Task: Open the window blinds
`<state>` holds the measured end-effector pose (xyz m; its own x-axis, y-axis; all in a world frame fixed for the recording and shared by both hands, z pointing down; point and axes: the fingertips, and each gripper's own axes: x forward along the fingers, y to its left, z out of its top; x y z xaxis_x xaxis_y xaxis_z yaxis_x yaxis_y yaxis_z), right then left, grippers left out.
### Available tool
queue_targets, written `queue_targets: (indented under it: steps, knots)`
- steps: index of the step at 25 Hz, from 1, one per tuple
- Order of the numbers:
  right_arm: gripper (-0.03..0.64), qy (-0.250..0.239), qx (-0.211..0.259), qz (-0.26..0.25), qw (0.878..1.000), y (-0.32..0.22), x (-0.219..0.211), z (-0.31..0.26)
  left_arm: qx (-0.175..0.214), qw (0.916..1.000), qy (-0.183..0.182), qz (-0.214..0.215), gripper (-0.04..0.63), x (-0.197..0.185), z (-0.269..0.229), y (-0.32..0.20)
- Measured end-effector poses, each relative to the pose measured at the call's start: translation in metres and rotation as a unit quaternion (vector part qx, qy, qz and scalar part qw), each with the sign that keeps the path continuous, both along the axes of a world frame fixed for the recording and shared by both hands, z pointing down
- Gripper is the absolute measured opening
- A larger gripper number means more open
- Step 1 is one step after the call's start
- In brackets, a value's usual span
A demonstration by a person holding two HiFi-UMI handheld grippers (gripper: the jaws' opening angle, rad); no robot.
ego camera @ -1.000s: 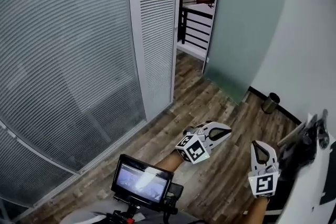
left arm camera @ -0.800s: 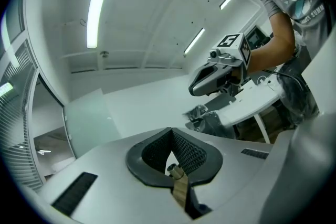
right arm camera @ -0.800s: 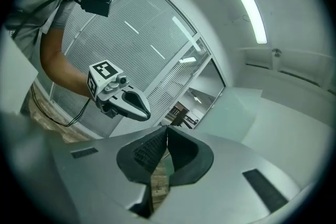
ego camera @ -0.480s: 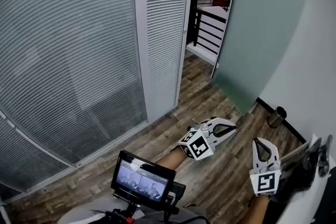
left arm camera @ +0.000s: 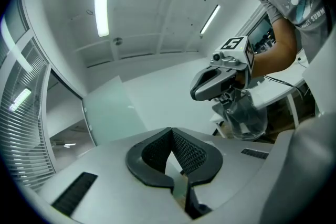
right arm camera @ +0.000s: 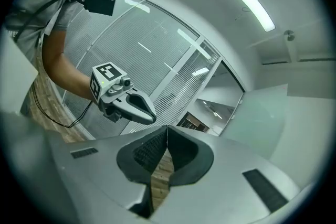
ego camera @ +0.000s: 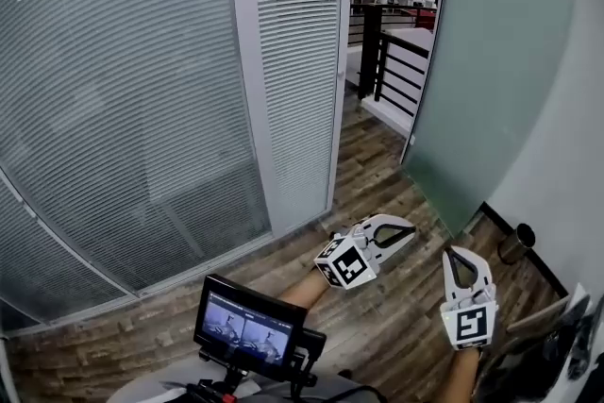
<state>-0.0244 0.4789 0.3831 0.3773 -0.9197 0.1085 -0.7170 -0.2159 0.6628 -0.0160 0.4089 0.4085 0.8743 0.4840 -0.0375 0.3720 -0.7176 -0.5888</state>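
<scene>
Window blinds [ego camera: 142, 109] hang along the floor's [ego camera: 396, 193] left edge, slats level, well apart from both tools; the left gripper [ego camera: 408, 229] (pinched closed and empty, like the right gripper [ego camera: 457, 253]) is nearer.

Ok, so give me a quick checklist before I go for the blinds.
1. Left claw free to grab: ok, shut with nothing in it.
2. Right claw free to grab: ok, shut with nothing in it.
3. Claws opened ready for a grab: not ok, both are shut.
4. Blinds need opening: ok, slats are closed flat.
5. Claws at the blinds: not ok, both hang over the floor, apart from them.
6. Cord or wand spotted: cannot tell, none shows in any view.
</scene>
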Motion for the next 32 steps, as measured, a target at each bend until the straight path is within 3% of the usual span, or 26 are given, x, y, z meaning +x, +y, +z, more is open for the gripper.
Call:
queue_targets:
  steps: [7, 14, 25, 32]
  knots:
    - [0.003, 0.004, 0.019, -0.051, 0.999, 0.010, 0.065, 0.006, 0.003, 0.9987, 0.012, -0.050, 0.000, 0.052, 0.008, 0.010]
    - [0.003, -0.009, 0.016, -0.083, 0.996, -0.023, 0.099, 0.018, 0.007, 0.9968, 0.007, -0.079, 0.000, 0.079, 0.009, -0.021]
    - [0.003, -0.029, 0.004, -0.081, 0.996, -0.127, 0.188, 0.039, -0.005, 0.9968, -0.008, -0.079, 0.000, 0.166, 0.030, -0.121]
    - [0.003, -0.025, 0.010, -0.079, 0.997, -0.218, 0.241, 0.037, 0.010, 0.9974, -0.014, -0.071, 0.000, 0.221, 0.035, -0.204]
